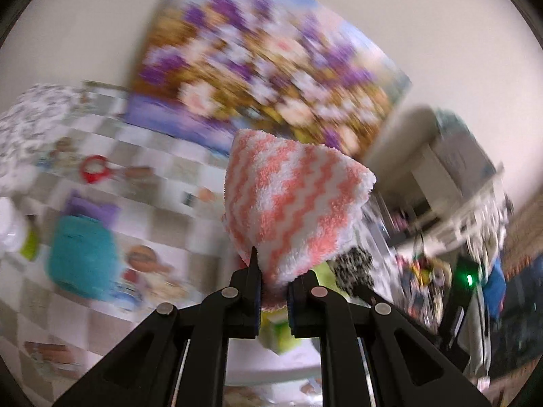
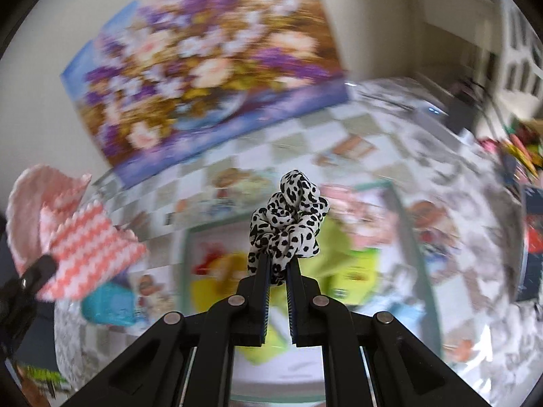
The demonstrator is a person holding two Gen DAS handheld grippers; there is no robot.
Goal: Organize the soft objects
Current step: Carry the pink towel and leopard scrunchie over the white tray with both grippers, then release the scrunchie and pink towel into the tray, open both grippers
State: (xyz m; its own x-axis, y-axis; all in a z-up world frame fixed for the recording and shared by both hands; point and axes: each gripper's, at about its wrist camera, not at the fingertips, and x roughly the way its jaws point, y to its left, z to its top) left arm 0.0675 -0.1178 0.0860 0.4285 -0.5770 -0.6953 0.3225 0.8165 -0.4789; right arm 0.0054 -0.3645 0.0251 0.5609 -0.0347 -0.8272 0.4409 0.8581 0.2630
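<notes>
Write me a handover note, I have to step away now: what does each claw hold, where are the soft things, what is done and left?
Left claw: shut on a pink and white zigzag cloth, held up above the table.
Right claw: shut on a black and white spotted scrunchie, also in the air.
On the checked table: a teal cloth on the left, untouched.
Done: both items picked up.
Left: set both down in their place, then deal with the teal cloth.

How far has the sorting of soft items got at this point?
Nothing looks clearly finished; the views are blurred. In hand: the left claw is shut on a pink-and-white zigzag cloth, and the right claw is shut on a spotted scrunchie. Left: both need placing, and a teal cloth lies on the table.
</notes>
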